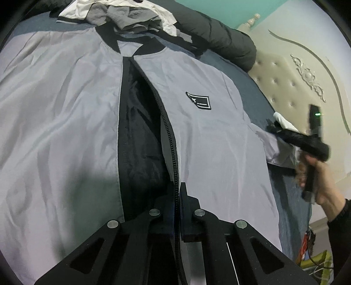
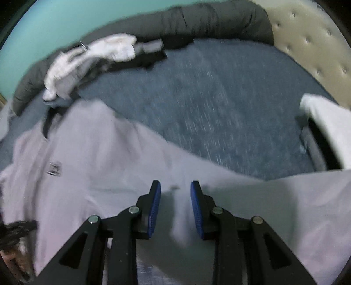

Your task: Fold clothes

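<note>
Seemingly the left gripper (image 1: 177,197) pinches the jacket's (image 1: 65,114) zipper edge; right gripper (image 2: 175,190) open above it.

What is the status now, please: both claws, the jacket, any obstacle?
Left claw shut on zipper edge of grey jacket. Right claw open over sleeve. Jacket flat, unzipped, unfolded. Clothes pile beyond the collar.

A pale lilac-grey jacket (image 1: 65,109) is showing black collar ribbing, a black zipper (image 1: 173,153) and dark lining. At its two o'clock a black chest patch (image 1: 198,100) is carrying white marks. The bedsheet (image 2: 208,98) is showing mottled blue-grey. At twelve o'clock, white and grey clothes (image 1: 122,13) are lying against a dark charcoal coat (image 1: 219,37). Blue pads (image 2: 154,210) are lining the right gripper's black fingers.
</note>
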A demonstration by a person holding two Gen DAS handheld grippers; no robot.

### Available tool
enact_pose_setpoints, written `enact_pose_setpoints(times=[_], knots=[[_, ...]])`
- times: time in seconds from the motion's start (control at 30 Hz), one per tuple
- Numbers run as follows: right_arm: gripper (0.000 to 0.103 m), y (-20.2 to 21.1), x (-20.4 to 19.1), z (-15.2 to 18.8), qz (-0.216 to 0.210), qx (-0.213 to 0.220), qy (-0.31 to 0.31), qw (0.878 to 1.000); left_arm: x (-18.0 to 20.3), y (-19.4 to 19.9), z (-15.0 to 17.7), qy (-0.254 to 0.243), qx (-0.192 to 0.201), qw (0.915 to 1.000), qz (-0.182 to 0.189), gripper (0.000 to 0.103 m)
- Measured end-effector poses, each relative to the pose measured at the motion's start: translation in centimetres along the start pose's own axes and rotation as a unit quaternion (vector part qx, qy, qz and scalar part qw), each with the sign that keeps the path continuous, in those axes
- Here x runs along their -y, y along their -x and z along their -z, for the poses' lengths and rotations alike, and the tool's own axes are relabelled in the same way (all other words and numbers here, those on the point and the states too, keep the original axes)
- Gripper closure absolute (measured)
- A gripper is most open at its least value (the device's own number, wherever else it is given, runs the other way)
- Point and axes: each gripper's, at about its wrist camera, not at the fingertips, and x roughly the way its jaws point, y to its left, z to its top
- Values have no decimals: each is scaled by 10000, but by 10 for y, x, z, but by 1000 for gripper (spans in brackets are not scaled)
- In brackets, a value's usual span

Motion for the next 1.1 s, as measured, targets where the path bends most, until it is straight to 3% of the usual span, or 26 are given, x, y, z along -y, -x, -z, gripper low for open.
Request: enact_pose_setpoints(times=[0.13,0.3,0.5,0.57,0.7,1.1], knots=[[75,-27,10,16,164,-226,-135,9995,-5,7,0,-13,10,10000,-43,101],[75,-11,14,14,108,157,-236,9995,-9,7,-1,-24,-25,9999,-103,101],[75,26,2,30,-419,650,-87,9970,-11,7,0,-51,-16,9999,-141,101],[75,18,-5,41,-585,528,47,9969,-10,7,1,-41,-12,9999,-143,101],[75,-13,-9,55,-398,170,128,9990,-8,9,0,-71,-15,9998,-169,101],[75,-13,-4,71,-383,237,56,9990,-12,7,-2,-48,-67,9998,-200,101]])
